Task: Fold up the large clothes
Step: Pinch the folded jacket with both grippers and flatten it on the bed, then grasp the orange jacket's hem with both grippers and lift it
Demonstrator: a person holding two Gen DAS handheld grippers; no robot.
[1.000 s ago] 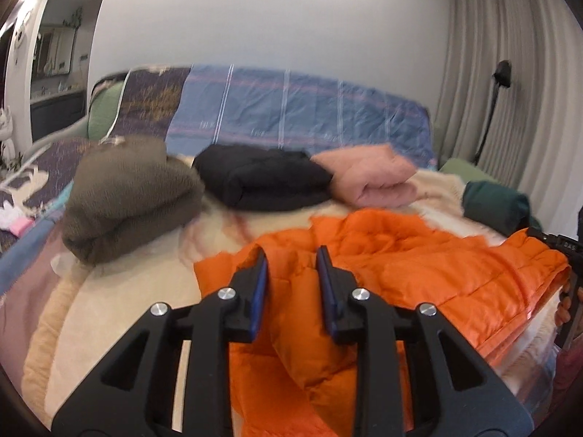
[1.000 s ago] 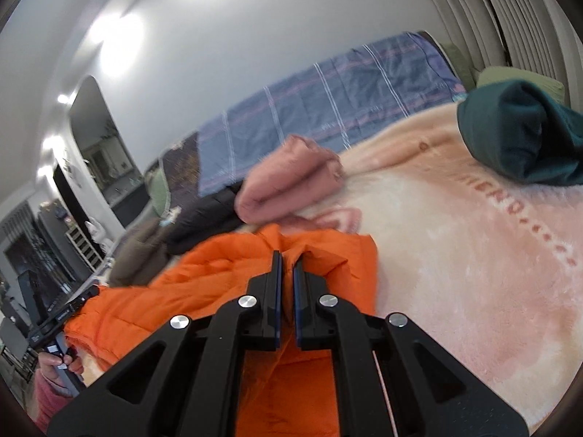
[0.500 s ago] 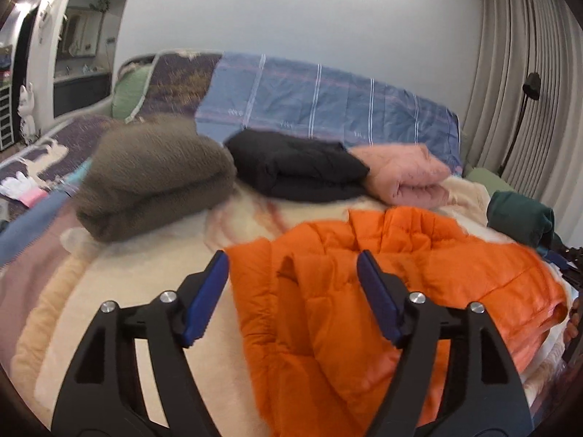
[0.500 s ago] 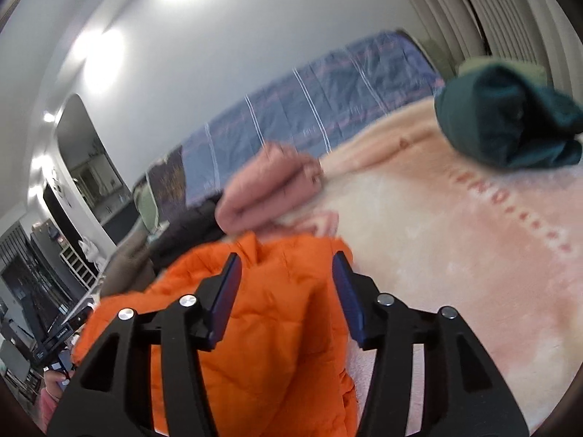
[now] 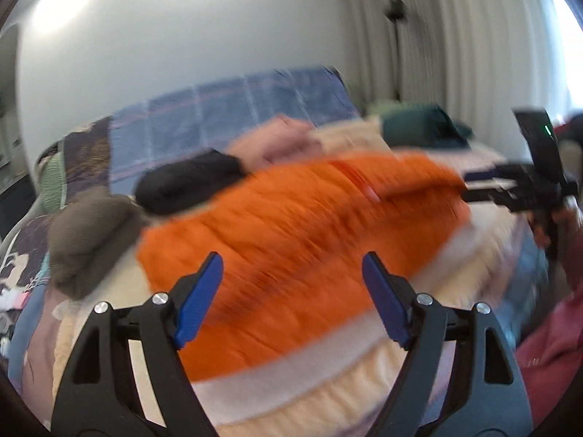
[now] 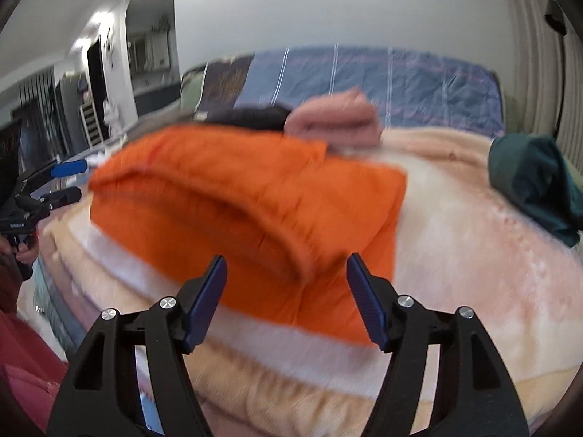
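A folded orange puffer jacket [image 5: 302, 225] lies on the cream blanket [image 5: 298, 393] near the bed's front edge; it also shows in the right wrist view [image 6: 247, 211]. My left gripper [image 5: 291, 298] is open and empty, held back from the jacket's near edge. My right gripper [image 6: 286, 296] is open and empty, also back from the jacket. The right gripper shows at the far right of the left wrist view [image 5: 510, 185]; the left gripper shows at the far left of the right wrist view [image 6: 54, 182]. Both views are motion-blurred.
Folded clothes lie behind the jacket: an olive bundle [image 5: 87, 244], a black one [image 5: 186, 185], a pink one [image 6: 335, 120] and a dark green one [image 6: 535, 182]. A blue plaid cover [image 6: 382, 83] drapes the headboard. Curtains [image 5: 455, 54] hang at right.
Both grippers opened, let go of the orange jacket and pulled back from it toward the bed's front edge. The jacket now lies folded on the blanket.
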